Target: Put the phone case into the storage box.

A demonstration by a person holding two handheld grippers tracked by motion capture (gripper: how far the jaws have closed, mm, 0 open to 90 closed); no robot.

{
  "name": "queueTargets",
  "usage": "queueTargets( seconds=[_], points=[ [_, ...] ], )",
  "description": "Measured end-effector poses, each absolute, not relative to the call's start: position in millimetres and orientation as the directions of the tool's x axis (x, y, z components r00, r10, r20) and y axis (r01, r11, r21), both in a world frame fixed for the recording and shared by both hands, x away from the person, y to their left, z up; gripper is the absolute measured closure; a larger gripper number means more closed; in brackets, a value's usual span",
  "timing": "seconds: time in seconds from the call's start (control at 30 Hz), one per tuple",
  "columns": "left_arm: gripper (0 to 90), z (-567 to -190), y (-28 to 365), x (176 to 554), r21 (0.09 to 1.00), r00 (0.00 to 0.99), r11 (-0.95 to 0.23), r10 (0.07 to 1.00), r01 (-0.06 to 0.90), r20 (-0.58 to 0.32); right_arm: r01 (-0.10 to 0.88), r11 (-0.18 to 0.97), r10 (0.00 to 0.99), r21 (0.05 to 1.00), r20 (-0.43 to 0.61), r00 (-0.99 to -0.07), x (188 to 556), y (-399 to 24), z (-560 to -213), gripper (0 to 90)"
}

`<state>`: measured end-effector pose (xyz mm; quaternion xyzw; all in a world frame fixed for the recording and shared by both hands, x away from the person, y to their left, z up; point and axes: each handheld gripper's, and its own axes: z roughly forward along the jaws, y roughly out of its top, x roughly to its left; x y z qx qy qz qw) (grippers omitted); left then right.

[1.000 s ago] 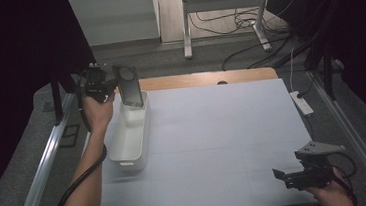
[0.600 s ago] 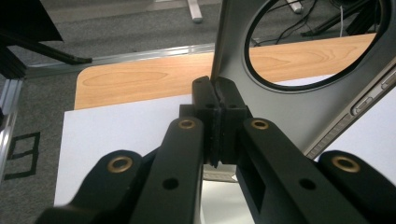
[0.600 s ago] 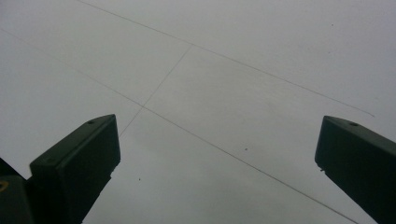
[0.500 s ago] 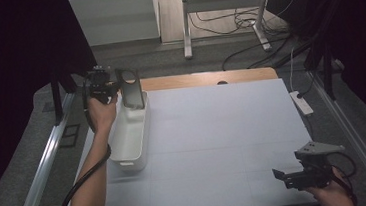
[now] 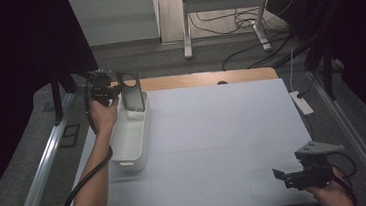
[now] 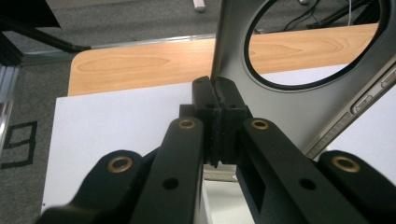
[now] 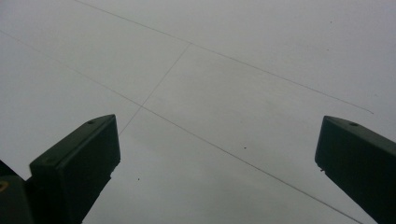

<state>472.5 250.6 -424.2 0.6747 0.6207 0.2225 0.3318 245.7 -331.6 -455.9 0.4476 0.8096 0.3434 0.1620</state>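
Left tool (image 6: 215, 100) clamped on one grey plate (image 5: 133, 92), one white bin (image 5: 130, 137), right tool (image 7: 217, 154) wide open, empty.

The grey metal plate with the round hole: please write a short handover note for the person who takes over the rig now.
Left tongs: shut on the edge of the grey plate with the round hole, holding it upright over the far end of the white bin.
Right tongs: open, holding nothing, low over the white table cover at the near right corner.
Done: the plate is gripped and lifted.
Left: whether it is going into the bin or coming out cannot be told from here; it probably has to be set down next. Keep the grip firm, as only a thin edge is held.
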Motion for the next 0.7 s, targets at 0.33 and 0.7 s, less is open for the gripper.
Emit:
queueTargets(
  seconds=[0.33,0.7],
  points=[
    [88.8,-434.9,247.7,477.2,0.703,0.122,-0.012,0.987,0.711,-0.108,0.611,0.368,0.834,0.701,0.041,-0.550,245.5,-331.4,-455.8,0.5],
    [88.7,-450.4,247.0,480.8,0.676,0.119,-0.013,0.987,0.737,-0.112,0.613,0.370,0.832,0.698,0.044,-0.553,245.6,-331.2,-456.0,0.6]
  ],
)
